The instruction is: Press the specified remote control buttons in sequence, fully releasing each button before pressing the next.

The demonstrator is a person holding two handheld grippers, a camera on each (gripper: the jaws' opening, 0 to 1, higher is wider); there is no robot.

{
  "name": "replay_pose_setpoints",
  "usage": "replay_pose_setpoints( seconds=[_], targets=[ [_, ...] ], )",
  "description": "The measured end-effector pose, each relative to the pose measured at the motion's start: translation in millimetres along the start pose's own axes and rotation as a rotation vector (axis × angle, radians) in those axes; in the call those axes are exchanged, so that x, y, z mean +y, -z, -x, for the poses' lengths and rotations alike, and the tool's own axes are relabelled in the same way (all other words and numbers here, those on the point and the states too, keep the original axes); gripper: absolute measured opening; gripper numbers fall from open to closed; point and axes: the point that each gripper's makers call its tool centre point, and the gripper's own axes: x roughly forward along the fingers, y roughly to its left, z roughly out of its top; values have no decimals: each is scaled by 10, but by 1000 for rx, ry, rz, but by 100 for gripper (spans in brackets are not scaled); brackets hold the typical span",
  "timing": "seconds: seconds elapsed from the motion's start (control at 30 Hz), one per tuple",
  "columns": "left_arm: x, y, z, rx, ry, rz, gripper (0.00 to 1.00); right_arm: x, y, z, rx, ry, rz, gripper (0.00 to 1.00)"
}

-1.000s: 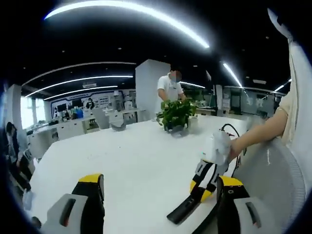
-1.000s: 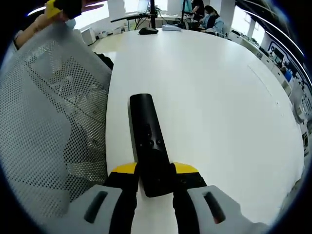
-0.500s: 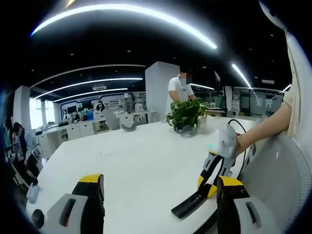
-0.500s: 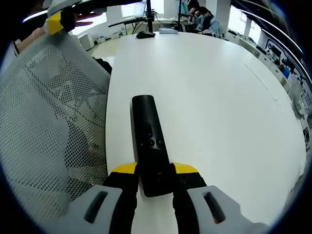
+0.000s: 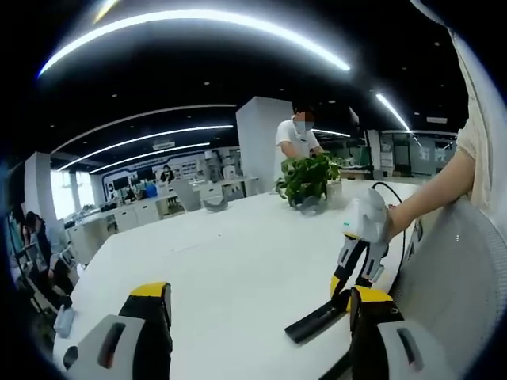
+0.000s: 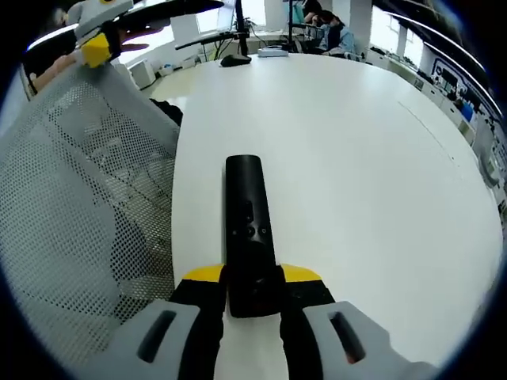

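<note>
A black remote control [image 6: 247, 237] lies lengthwise on the white table [image 6: 356, 158], its small buttons facing up. My right gripper [image 6: 252, 286] is shut on the remote's near end, yellow pads on both sides. In the left gripper view the same remote [image 5: 315, 323] juts out low over the table from the right gripper [image 5: 347, 286], held by a person's bare arm [image 5: 432, 202]. My left gripper [image 5: 259, 297] stands wide open above the table with nothing between its jaws. Its yellow tip [image 6: 95, 51] shows at the upper left of the right gripper view.
A grey mesh chair back [image 6: 79, 206] stands against the table edge beside the remote. A potted plant [image 5: 309, 178] sits at the table's far side, with a standing person [image 5: 297, 138] behind it. A dark object [image 6: 238, 57] lies at the far end, near seated people [image 6: 333, 24].
The right gripper has kept its hold; the remote now points straighter ahead between the jaws. The left gripper stays open and sits lower in the right gripper view.
</note>
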Motion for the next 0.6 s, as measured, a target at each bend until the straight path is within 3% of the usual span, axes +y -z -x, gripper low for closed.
replay_pose_setpoints(
  seconds=[0.3, 0.6],
  targets=[
    [47, 31, 2, 8, -12, 13, 98, -144, -32, -16, 56, -21, 62, 25],
    [57, 86, -6, 32, -10, 12, 97, -434, -70, -22, 87, -12, 89, 25]
  ],
)
